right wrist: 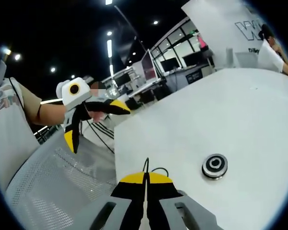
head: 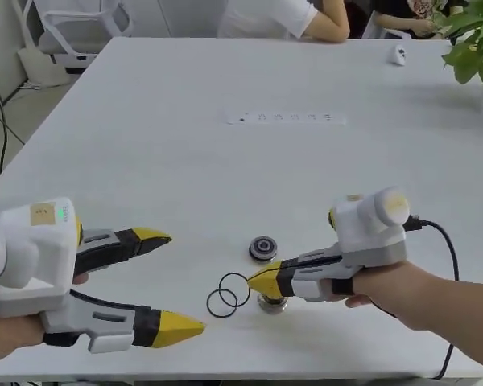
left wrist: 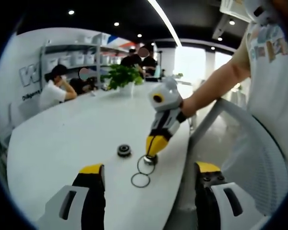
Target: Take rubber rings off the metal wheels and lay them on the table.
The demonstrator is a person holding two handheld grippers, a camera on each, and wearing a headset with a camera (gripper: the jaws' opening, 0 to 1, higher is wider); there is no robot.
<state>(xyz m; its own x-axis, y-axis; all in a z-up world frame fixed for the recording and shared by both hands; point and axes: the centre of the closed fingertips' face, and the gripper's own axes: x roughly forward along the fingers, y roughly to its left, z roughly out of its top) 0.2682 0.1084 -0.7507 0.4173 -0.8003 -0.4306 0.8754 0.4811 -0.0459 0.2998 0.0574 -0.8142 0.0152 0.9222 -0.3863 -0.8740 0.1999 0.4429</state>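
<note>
Yellow-tipped right claw [head: 255, 281] closed, level at wheel [head: 272, 304]; left claw [head: 181, 283] spread wide.

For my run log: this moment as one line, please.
left gripper open | right gripper shut at near wheel | two rubber rings on table | far wheel untouched

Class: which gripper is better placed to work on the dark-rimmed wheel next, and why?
Probably the right gripper: it is shut and close beside the wheel; the open left gripper is farther off.
</note>
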